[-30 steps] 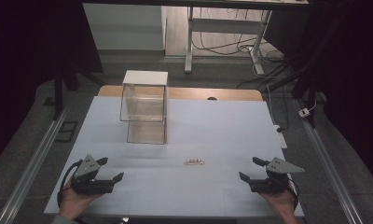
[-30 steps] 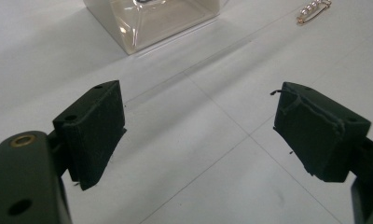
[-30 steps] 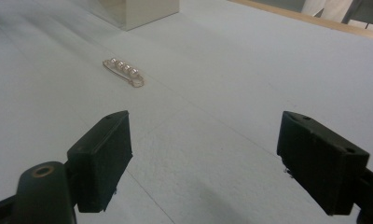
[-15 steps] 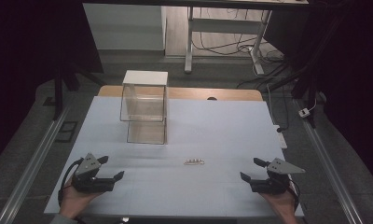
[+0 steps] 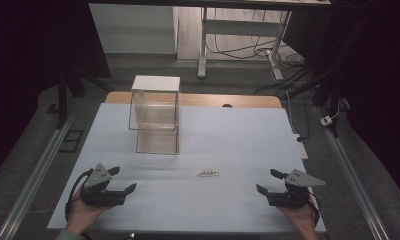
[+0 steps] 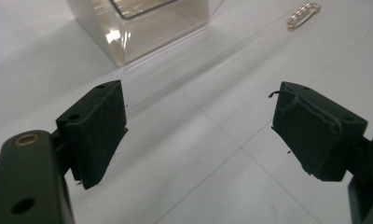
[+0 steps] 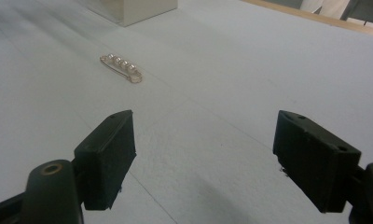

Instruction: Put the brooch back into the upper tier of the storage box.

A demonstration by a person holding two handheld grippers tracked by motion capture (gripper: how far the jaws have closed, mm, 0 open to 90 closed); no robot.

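A small gold clip with pearl beads (image 5: pixel 208 173) lies flat on the white table (image 5: pixel 228 135), near the middle front. It also lies at the top right of the left gripper view as the clip (image 6: pixel 304 9), and left of centre as the clip (image 7: pixel 121 67) in the right gripper view. A clear plastic box (image 5: pixel 154 114) with a white lid stands farther back; its lower corner is the box (image 6: pixel 142 28). My left gripper (image 5: pixel 122 180) rests at the front left, open and empty. My right gripper (image 5: pixel 269 181) rests at the front right, open and empty.
A wooden strip (image 5: pixel 238 100) runs along the table's far edge. Metal rails (image 5: pixel 35 167) flank the table on both sides. Behind it stand a desk frame (image 5: pixel 238 30) and loose cables on the floor.
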